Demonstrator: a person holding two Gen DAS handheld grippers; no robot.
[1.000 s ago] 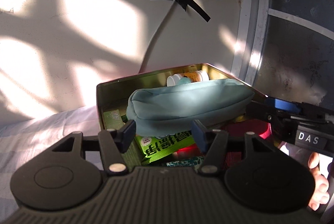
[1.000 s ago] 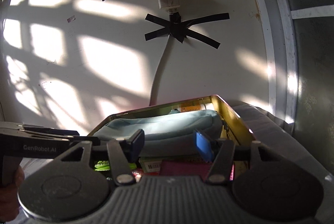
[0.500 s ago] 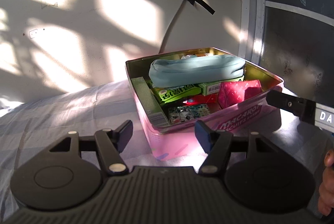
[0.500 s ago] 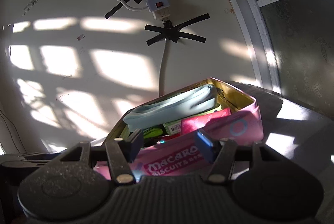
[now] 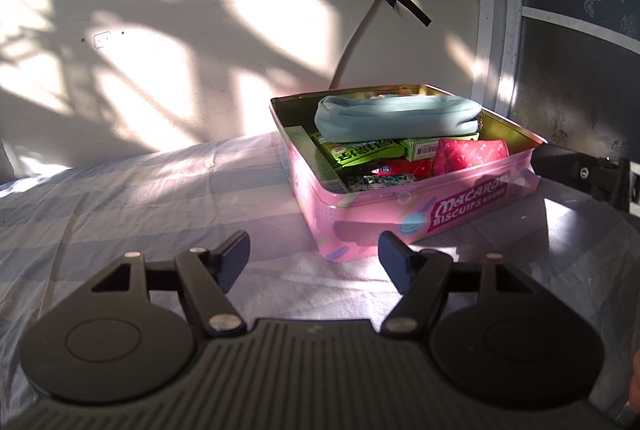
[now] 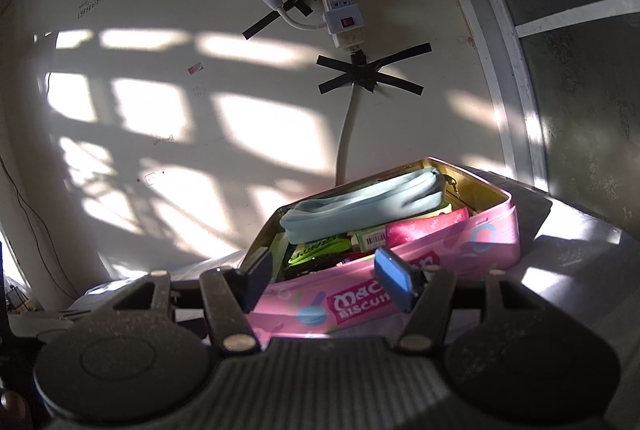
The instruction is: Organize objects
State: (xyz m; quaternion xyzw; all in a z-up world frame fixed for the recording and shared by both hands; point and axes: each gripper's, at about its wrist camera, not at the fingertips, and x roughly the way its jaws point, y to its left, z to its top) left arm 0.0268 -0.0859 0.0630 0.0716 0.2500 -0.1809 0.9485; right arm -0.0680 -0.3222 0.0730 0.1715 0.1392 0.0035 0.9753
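A pink biscuit tin (image 5: 424, 207) stands open on the bed, also in the right wrist view (image 6: 460, 246). A light blue pouch (image 5: 396, 117) lies on top of its contents, with a green packet (image 5: 360, 151), a red pouch (image 5: 468, 153) and small boxes under it. My left gripper (image 5: 314, 258) is open and empty, short of the tin's near left corner. My right gripper (image 6: 324, 278) is open and empty, just in front of the tin's long side; its arm shows at the right edge of the left wrist view (image 5: 580, 173).
The tin sits on a pale blue checked bedsheet (image 5: 140, 197) against a cream wall. A power strip (image 6: 340, 9) and cable taped with black crosses hang on the wall above. A dark window with a white frame (image 5: 496, 29) is at the right.
Both grippers have pulled back and away from the tin; a second ago they were over its contents, and now they are outside it. The pouch stays in the tin.
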